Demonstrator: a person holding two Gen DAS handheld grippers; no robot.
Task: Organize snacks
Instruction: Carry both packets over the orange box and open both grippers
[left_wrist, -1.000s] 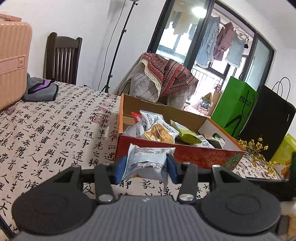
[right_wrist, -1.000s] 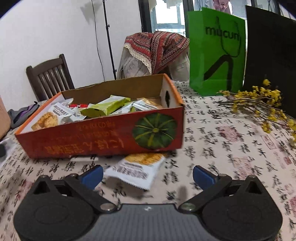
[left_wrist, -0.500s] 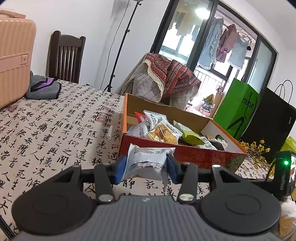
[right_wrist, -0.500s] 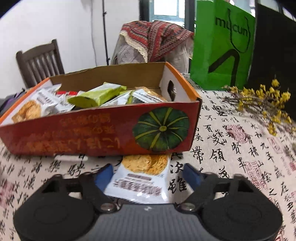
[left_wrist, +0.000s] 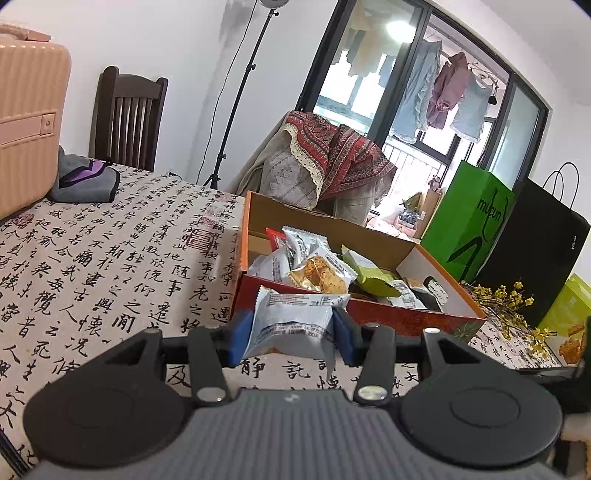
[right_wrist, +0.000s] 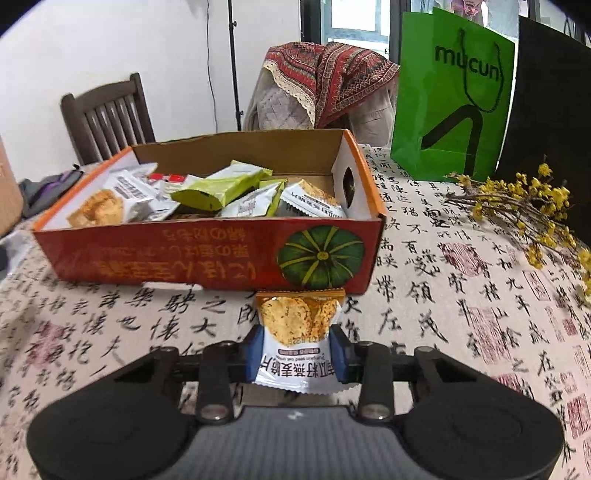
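An open red-orange cardboard box (left_wrist: 369, 317) (right_wrist: 207, 254) with a pumpkin print holds several snack packets. My left gripper (left_wrist: 291, 334) is shut on a white snack packet (left_wrist: 291, 325), held above the table just in front of the box's near wall. My right gripper (right_wrist: 297, 350) is shut on a white and orange cracker packet (right_wrist: 295, 332), which sits on the table just in front of the box's pumpkin corner.
The table has a calligraphy cloth (left_wrist: 92, 258). A green paper bag (right_wrist: 454, 96), a black bag (right_wrist: 554, 122) and dried yellow flowers (right_wrist: 524, 206) stand right of the box. A pink suitcase (left_wrist: 26, 122) and grey pouch (left_wrist: 85, 181) are far left. Chairs stand behind.
My right gripper moved forward over the cracker packet and closed on it. My left gripper stayed shut on its packet and rose slightly.
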